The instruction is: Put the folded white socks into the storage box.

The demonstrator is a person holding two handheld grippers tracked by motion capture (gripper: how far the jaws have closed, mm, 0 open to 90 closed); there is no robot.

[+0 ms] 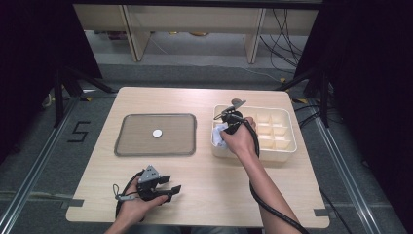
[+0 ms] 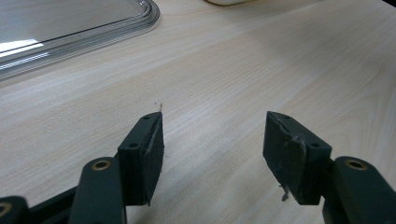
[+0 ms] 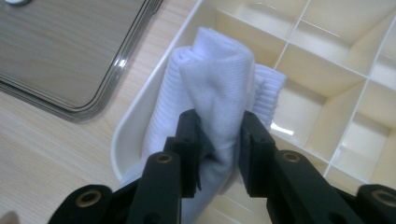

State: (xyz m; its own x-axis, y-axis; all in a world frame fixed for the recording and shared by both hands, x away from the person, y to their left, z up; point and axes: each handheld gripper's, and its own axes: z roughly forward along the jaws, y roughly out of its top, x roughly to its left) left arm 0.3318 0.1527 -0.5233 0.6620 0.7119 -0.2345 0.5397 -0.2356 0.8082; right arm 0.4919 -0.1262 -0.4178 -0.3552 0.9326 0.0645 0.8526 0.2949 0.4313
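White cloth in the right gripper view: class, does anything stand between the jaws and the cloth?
Nothing visible does. The right gripper has its jaws pressed on a fold of the white cloth, which sits in a corner compartment of the cream divided box.

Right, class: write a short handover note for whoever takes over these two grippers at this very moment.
Right gripper: shut on the white cloth, at the near-left corner of the cream divided box.
Left gripper: open, holding nothing, low over bare table in front of the tray.
Tray: holds one small white disc.
Done: cloth gripped.
Left: whether the cloth goes in or comes out cannot be told; finish that move, probably gently past the dividers.
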